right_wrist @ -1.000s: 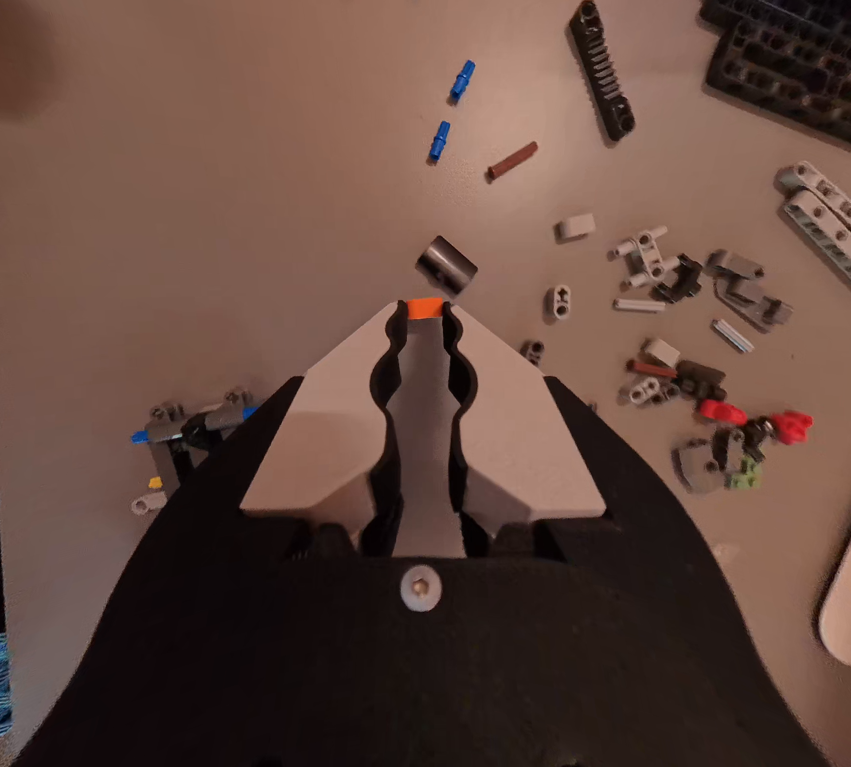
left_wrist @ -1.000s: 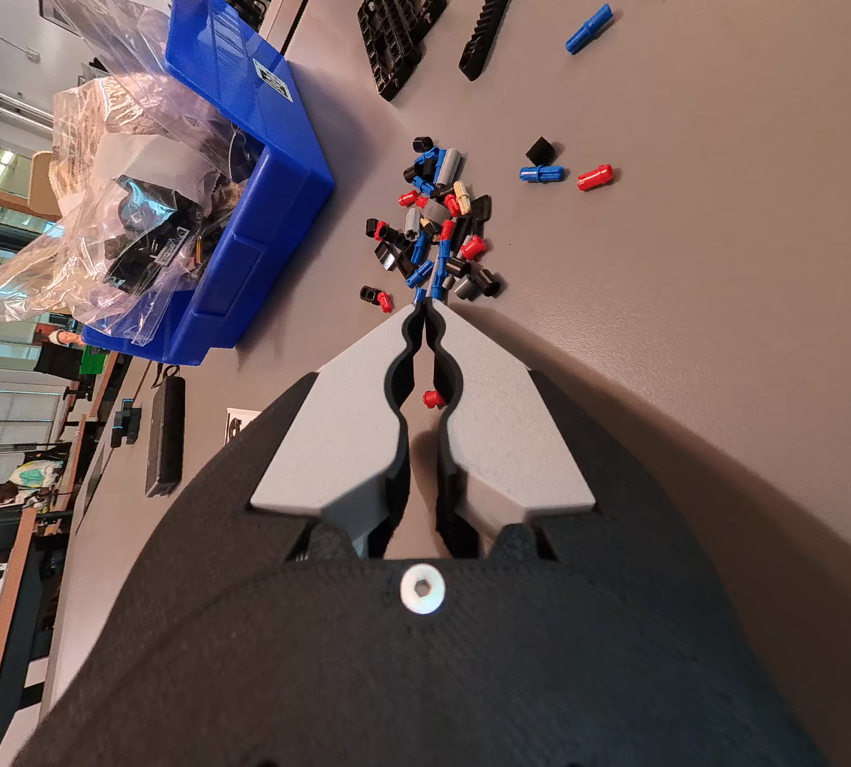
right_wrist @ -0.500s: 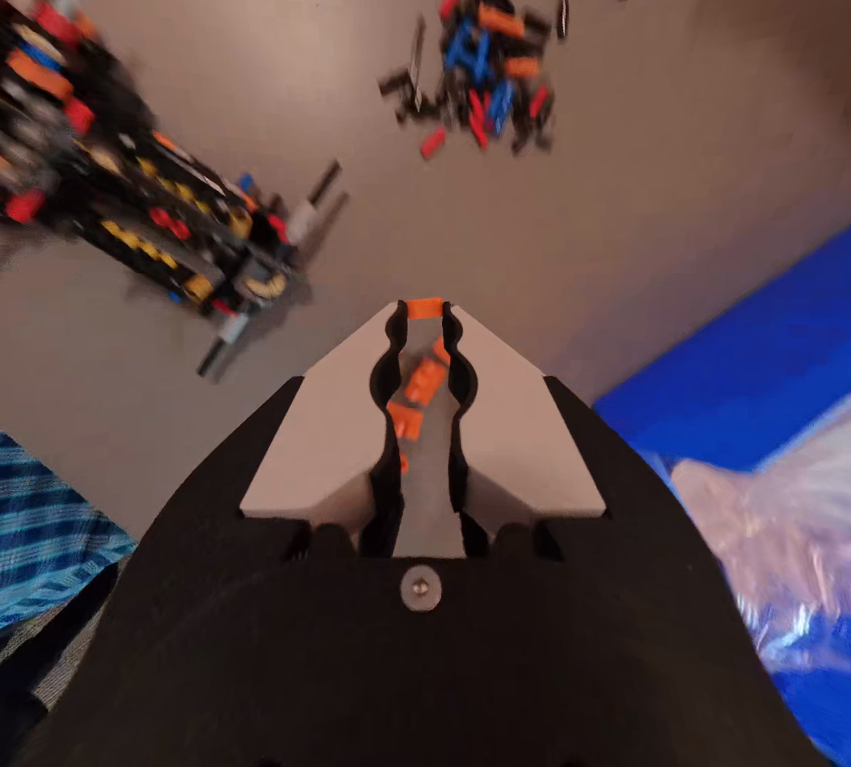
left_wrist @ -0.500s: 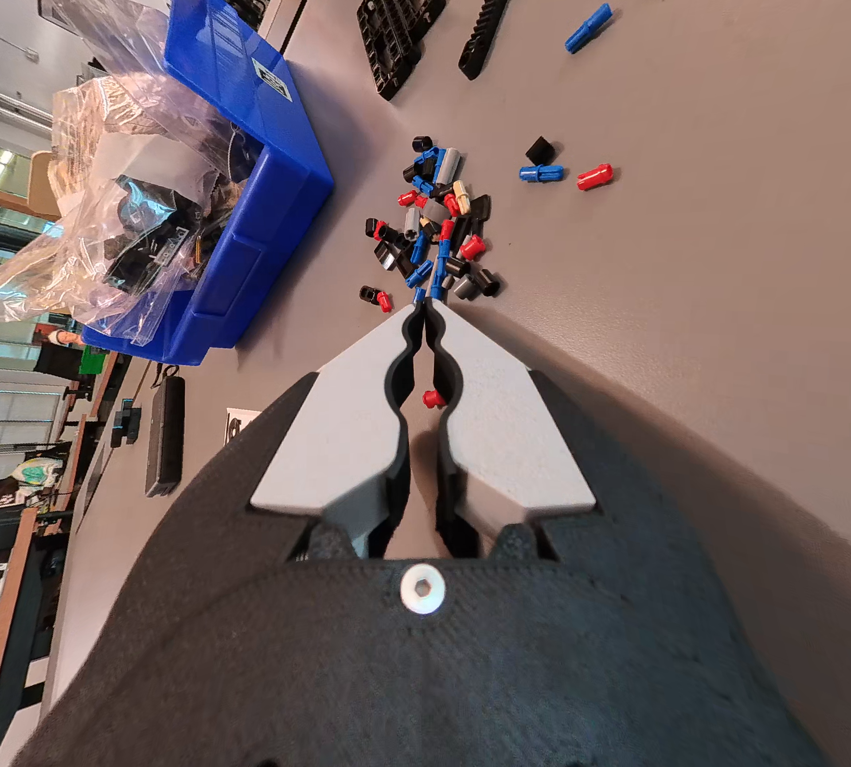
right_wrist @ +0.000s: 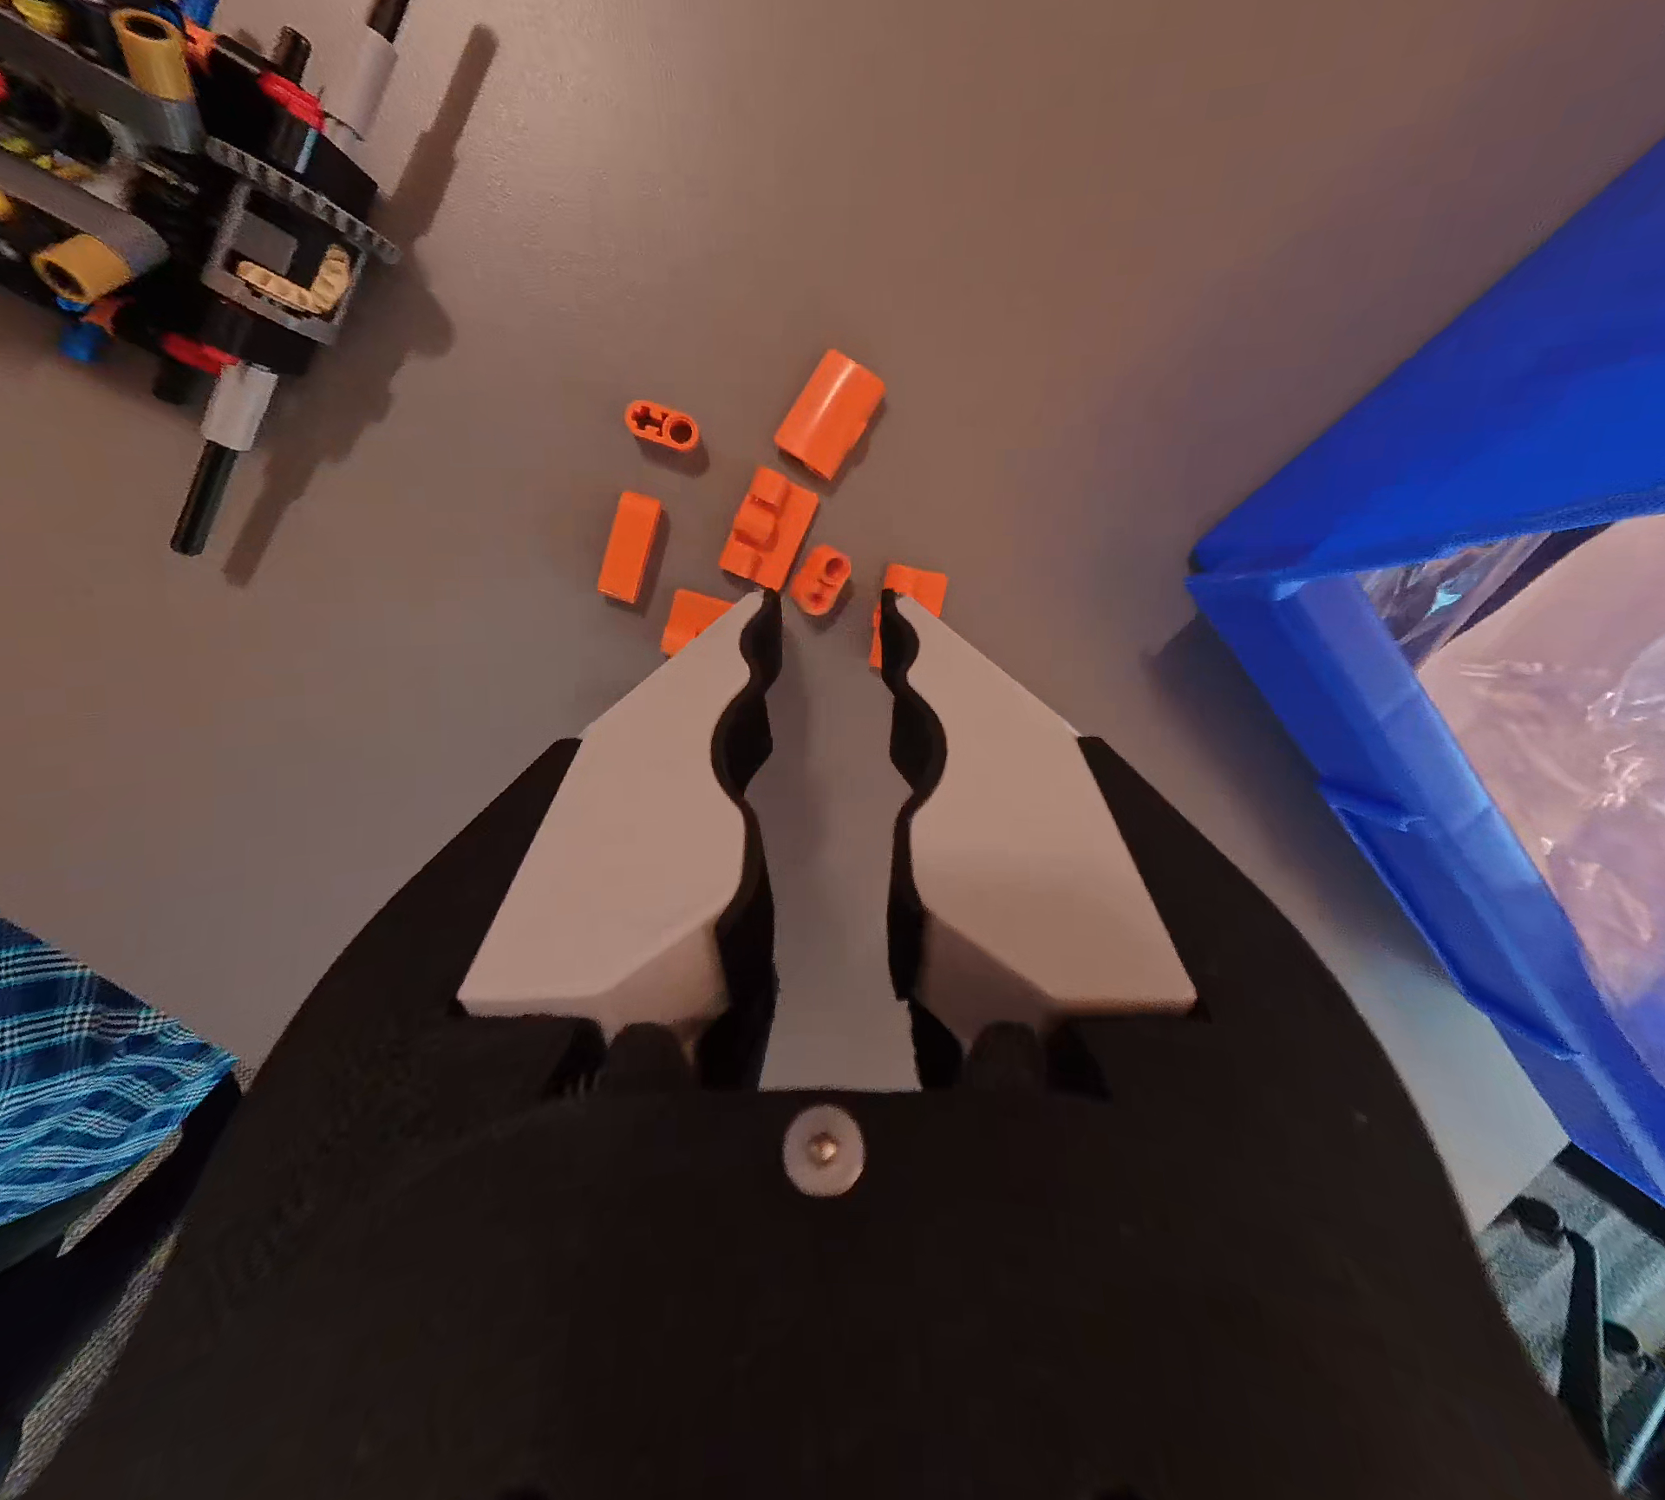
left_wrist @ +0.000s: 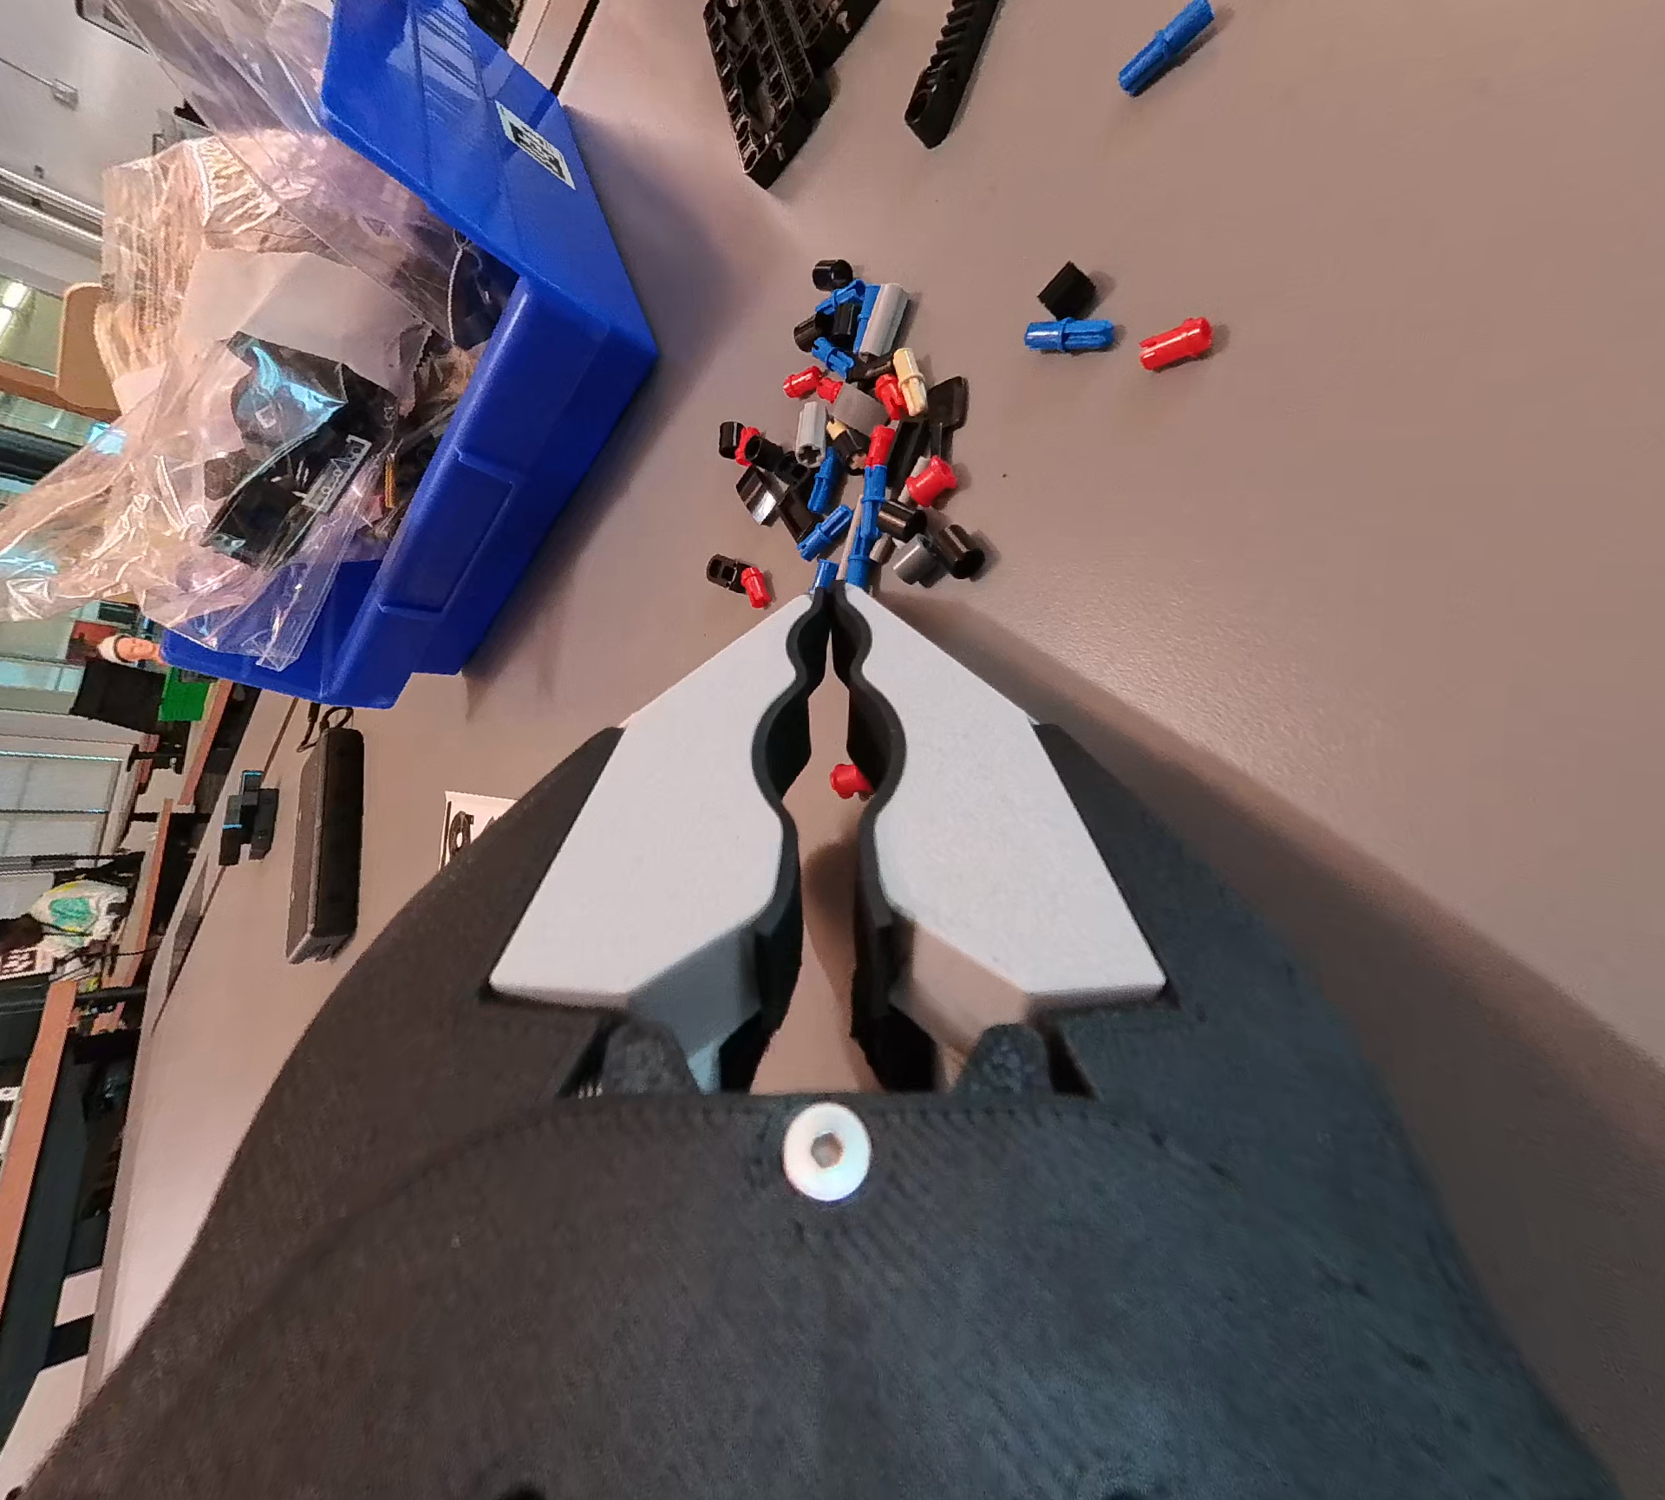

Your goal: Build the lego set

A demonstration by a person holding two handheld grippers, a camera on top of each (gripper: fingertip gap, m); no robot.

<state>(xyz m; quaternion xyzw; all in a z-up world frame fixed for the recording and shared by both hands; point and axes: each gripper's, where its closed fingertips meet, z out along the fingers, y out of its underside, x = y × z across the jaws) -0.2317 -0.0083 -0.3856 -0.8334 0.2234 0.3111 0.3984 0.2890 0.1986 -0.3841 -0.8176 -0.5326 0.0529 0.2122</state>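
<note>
Bags of clear plastic (left_wrist: 207, 340) are filling my blue bin (left_wrist: 504, 376), spilling over its rim, with dark parts showing through them; the bin is sitting near the table's (left_wrist: 1351, 556) far left edge in the left wrist view, and its corner (right_wrist: 1460, 574) is showing at the right of the right wrist view.

I am holding my left gripper (left_wrist: 830, 601) with its jaws pressed together at the tips, gripping nothing that I can see. Those tips are pointing at a heap of small pins and connectors (left_wrist: 865, 448), red, blue, black and grey, lying just beside the bin.

I am keeping my right gripper (right_wrist: 824, 601) with its jaws spread, empty, over a cluster of orange pieces (right_wrist: 766, 502). One small orange connector (right_wrist: 824, 576) is lying just ahead of the gap, and other orange pieces are partly hiding under each fingertip.

I am seeing the half-built model (right_wrist: 171, 196), black and grey with yellow bushes, lying toward the left edge of the right wrist view, well apart from the bin.
</note>
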